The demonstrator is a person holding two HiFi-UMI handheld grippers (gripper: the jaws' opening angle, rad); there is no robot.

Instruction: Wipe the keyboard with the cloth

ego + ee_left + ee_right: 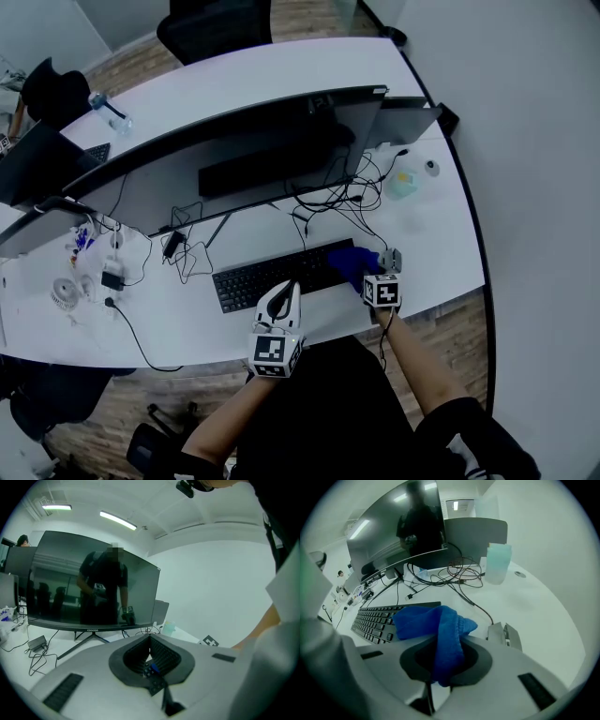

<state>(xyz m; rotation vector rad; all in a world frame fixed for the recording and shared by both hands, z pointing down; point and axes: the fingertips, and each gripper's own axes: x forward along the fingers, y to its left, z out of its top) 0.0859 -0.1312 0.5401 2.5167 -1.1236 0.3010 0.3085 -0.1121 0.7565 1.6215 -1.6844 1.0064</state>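
Observation:
A black keyboard (281,274) lies on the white desk (187,319) in front of the monitor. A blue cloth (352,262) rests bunched on the keyboard's right end. My right gripper (375,274) is shut on that cloth. In the right gripper view the cloth (440,630) hangs between the jaws and spreads over the keyboard (377,618). My left gripper (292,286) hovers over the keyboard's front edge near its middle, jaws together and holding nothing. The left gripper (150,638) points up at the monitor (93,583).
A wide monitor (253,155) stands behind the keyboard with tangled cables (337,199) under it. A small grey device (390,258) lies right of the cloth. A translucent container (403,182) stands at the back right. A charger (112,278) and a small fan (64,292) lie at left.

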